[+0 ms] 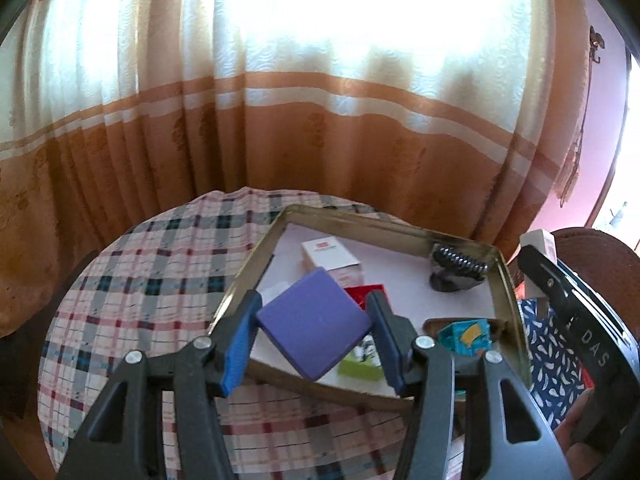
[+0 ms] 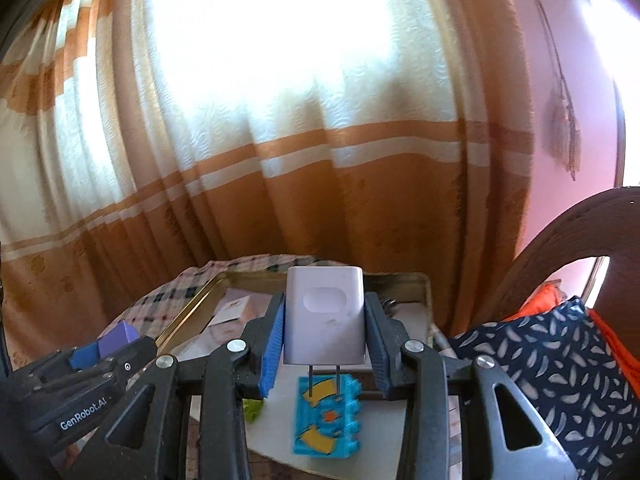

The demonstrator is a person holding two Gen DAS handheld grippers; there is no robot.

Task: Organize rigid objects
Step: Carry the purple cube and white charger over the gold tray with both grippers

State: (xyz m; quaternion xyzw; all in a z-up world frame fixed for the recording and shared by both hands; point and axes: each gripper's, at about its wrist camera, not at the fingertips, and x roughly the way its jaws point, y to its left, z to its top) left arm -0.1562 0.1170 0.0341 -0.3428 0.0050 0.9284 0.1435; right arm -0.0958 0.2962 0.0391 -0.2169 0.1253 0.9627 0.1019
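While both tools hang above the metal tray [image 1: 508,280], a purple block [image 1: 314,324] is clamped cornerwise in the left gripper [image 1: 314,336], and a white plug adapter [image 2: 325,312] is pinched upright, prongs down, in the right gripper [image 2: 325,344].

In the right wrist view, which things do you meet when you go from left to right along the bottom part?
Purple block in the left hand-held gripper → white charger in the right hand-held gripper → dark blue patterned cloth.

On the table [image 1: 132,264] before the curtain [image 1: 280,140] sits a tray [image 1: 264,248] holding a box [image 1: 330,256] at the back, a brush [image 1: 460,270] right, and a toy block [image 2: 326,416] in front.
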